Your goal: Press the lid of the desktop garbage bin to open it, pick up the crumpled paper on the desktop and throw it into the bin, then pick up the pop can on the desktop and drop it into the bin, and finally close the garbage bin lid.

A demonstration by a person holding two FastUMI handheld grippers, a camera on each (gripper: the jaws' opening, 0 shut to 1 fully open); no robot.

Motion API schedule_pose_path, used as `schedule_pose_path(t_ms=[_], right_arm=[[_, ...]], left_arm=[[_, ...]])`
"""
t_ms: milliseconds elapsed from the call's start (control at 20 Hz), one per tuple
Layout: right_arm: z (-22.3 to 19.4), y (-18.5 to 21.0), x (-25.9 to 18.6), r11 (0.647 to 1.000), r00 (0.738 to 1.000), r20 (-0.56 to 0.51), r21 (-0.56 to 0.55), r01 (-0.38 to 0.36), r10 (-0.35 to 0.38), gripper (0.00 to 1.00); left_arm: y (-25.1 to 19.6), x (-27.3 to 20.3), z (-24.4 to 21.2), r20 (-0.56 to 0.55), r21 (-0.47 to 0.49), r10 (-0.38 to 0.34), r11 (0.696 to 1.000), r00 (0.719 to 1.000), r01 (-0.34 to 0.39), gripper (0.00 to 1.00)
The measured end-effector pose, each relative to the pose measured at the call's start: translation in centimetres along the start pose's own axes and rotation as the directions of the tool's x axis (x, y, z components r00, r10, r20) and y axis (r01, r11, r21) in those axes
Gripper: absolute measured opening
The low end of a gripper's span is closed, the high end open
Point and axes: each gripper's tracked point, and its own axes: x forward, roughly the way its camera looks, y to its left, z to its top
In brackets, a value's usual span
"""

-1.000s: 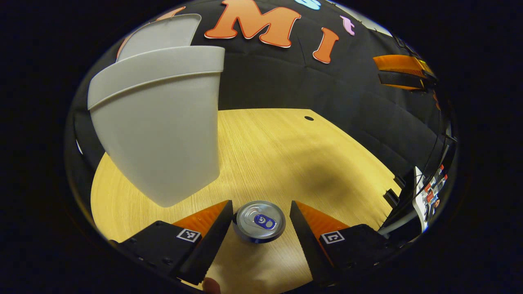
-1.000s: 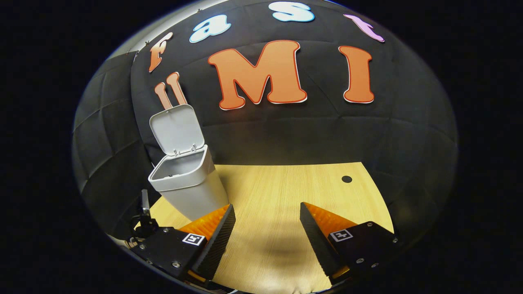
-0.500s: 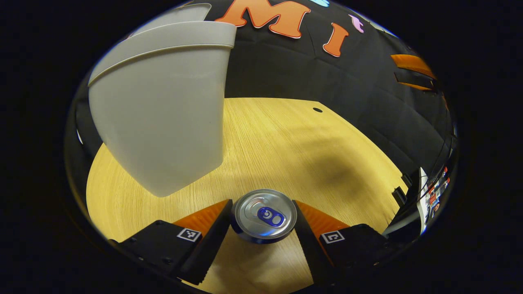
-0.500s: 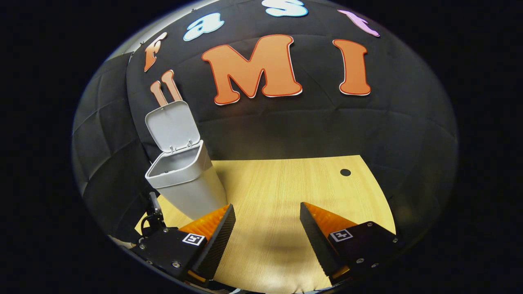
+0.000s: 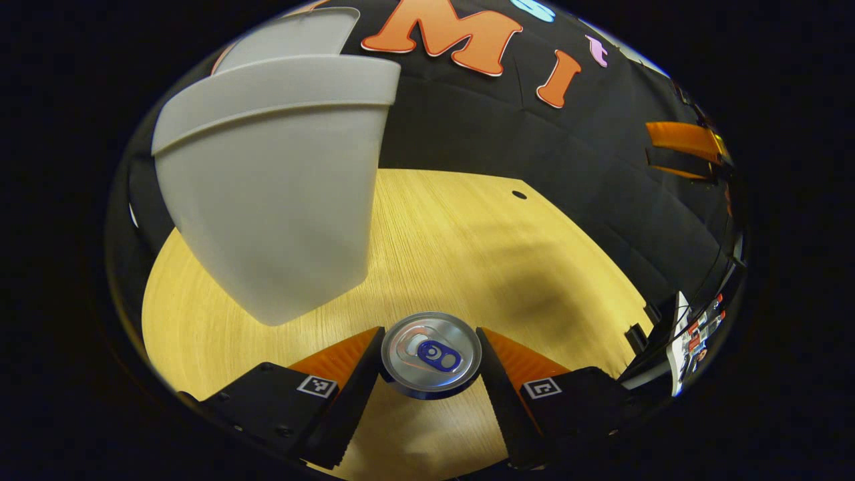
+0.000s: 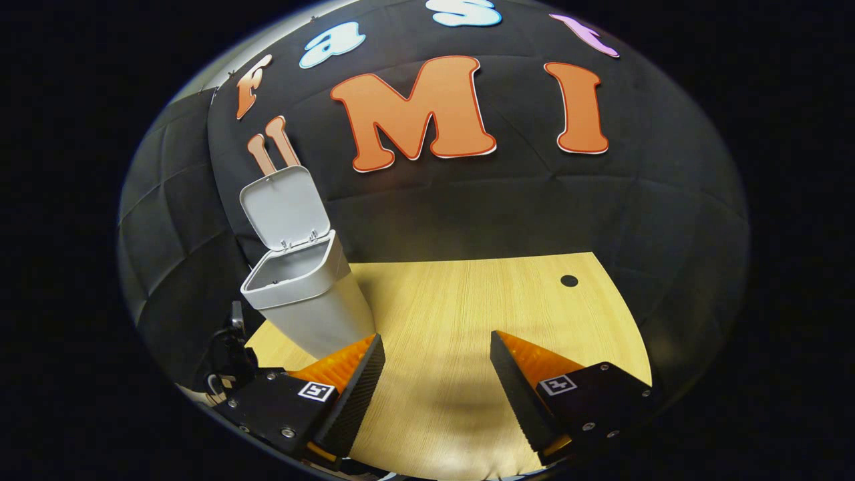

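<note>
Since a moment ago, the left gripper [image 5: 431, 357] has closed in on the pop can [image 5: 431, 354], and both fingers now press on its sides. Before, there was space on each side of the can.

In the left gripper view the can sits at 6 o'clock, standing upright on the wooden desk [image 5: 467, 240], with its shiny top and blue tab facing up. It looks just a little off the desk now, but that is hard to tell. The garbage bin [image 5: 274, 200] stands near, at about 10 o'clock, with its lid [image 6: 284, 207] flipped up.

The can is probably empty, so it should be light. Its thin metal wall is smooth and slippery, and it can dent if squeezed too hard. Holding it across the round middle, one finger on each side, seems best.

The right gripper [image 6: 434, 384] hangs over the bare desk with its fingers wide apart and nothing between them.

The fingers hide most of the can's sides. The bin's inside is too dark and small to see what is in there.
</note>
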Motion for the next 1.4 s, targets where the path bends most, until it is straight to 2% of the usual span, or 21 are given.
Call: schedule_pose_path(t_ms=[300, 550, 600, 650, 900, 1150, 1250, 1400], right_arm=[[1.0, 0.1, 0.3, 1.000, 1.000, 0.022, 0.009, -0.014, 0.014, 0.95], [2.3, 0.6, 1.2, 0.999, 0.998, 0.047, 0.015, -0.036, 0.035, 0.95], [2.6, 0.8, 1.4, 0.999, 0.998, 0.052, 0.015, -0.041, 0.040, 0.95], [2.8, 1.0, 1.6, 0.999, 0.998, 0.054, 0.014, -0.045, 0.044, 0.95], [4.2, 2.0, 2.7, 0.998, 0.995, 0.074, 0.003, -0.063, 0.063, 0.95], [5.1, 2.1, 3.4, 0.998, 0.994, 0.088, 0.000, -0.062, 0.061, 0.95], [5.0, 1.9, 3.7, 0.999, 0.995, 0.081, 0.006, -0.053, 0.052, 0.95], [4.9, 1.5, 3.9, 0.999, 0.997, 0.076, 0.003, -0.034, 0.034, 0.95]], left_arm=[[-1.3, -5.7, 6.8, 0.099, 0.018, -0.016, 1.000, 0.995, 0.014, 0.86], [-1.8, -11.1, 14.2, 0.240, 0.056, -0.018, 0.998, 0.971, 0.004, 0.85], [-1.8, -12.3, 15.7, 0.264, 0.054, -0.020, 0.999, 0.964, 0.006, 0.82], [-1.8, -13.1, 17.0, 0.290, 0.056, -0.021, 0.998, 0.957, 0.005, 0.85], [0.7, -17.2, 22.8, 0.410, 0.088, 0.030, 0.994, 0.912, -0.072, 0.84], [6.6, -18.6, 29.2, 0.504, 0.059, 0.132, 0.981, 0.853, -0.186, 0.83], [8.8, -17.9, 30.3, 0.493, 0.028, 0.156, 0.981, 0.856, -0.194, 0.83], [11.4, -15.1, 30.4, 0.437, -0.018, 0.176, 0.982, 0.882, -0.187, 0.83]])
